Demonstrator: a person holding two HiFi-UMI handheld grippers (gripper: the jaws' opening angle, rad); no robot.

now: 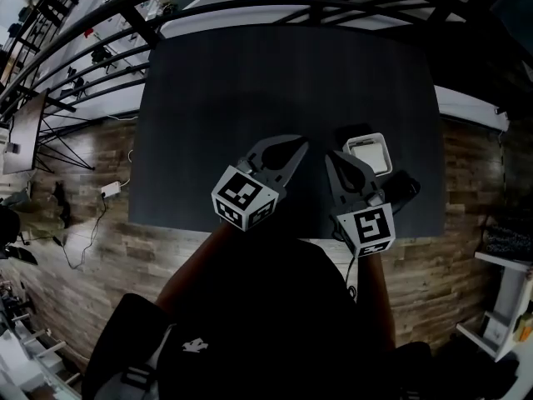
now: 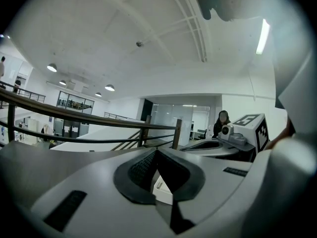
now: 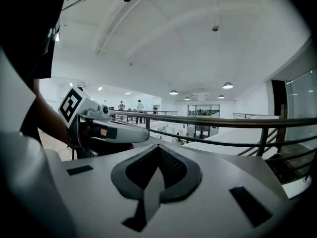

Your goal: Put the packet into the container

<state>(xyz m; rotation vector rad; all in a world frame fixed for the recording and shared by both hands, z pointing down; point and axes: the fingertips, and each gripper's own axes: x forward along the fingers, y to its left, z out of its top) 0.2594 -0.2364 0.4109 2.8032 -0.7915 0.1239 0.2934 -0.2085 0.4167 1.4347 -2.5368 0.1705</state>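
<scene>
While I count two grippers, one container and one table, both hands hold nearly level, side by side over the dark table's (image 1: 250,82) near edge. My left gripper (image 1: 300,144) has its jaws together, empty; my right gripper (image 1: 331,157) likewise. The white container (image 1: 367,137) stands just beyond my right tips, a pale flat packet (image 1: 367,155) inside.

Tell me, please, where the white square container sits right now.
In the head view, the white square container rests on the dark table, at its right side near the front edge, just right of the right gripper.
</scene>
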